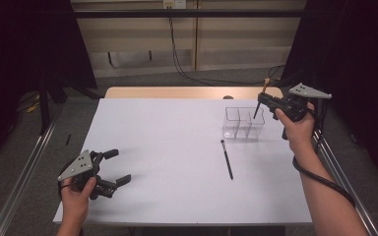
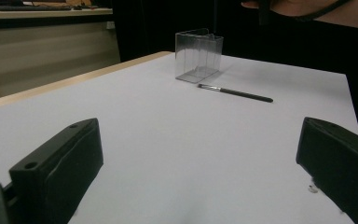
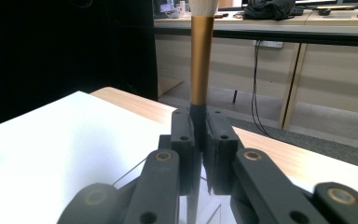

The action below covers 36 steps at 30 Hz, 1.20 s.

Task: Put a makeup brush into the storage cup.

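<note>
brush (image 3: 201, 60) tip: bristles cut off by top edge in right gripper view
brush handle: lower end hidden between the right tongs (image 3: 200, 135)
clear box (image 3: 200, 205): mostly hidden behind tongs
left tongs (image 2: 200, 163): cut off by bottom edge

The high view looks forward and down from above the person's side, taking in the whole bench (image 1: 177, 162). The left gripper view sits low near the bench, facing across it to the clear box (image 2: 199, 56), which the high view shares. The right gripper view looks level along its tongs (image 3: 199, 130), very near, toward the far wall.
</note>
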{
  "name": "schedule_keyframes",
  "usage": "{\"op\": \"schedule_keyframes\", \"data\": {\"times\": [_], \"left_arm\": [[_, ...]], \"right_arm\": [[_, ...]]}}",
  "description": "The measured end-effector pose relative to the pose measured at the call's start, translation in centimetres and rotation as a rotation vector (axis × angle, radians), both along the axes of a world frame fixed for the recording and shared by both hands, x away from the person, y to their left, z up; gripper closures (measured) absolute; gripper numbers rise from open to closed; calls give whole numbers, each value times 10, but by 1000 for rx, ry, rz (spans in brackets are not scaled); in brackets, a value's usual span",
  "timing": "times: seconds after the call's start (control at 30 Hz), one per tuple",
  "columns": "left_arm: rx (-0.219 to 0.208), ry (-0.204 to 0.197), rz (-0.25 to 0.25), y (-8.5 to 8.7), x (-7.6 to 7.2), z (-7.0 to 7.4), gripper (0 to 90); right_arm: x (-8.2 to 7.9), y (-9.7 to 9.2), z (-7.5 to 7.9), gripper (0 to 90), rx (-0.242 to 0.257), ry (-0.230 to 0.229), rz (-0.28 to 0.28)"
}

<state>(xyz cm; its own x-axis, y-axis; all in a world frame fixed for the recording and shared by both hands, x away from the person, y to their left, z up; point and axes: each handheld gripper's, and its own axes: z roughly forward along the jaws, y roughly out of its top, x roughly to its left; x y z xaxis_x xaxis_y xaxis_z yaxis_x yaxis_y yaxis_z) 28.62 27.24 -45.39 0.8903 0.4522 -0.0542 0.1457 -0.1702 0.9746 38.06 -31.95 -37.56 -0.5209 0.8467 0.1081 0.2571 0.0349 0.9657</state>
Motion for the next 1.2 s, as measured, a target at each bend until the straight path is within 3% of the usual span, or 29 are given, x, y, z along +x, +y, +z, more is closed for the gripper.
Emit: {"op": "schedule_keyframes", "data": {"times": [1.2], "left_arm": [[3,3,1,0,0,-1,4]], "right_arm": [[0,2,-21,834,-35,24,-1]]}}
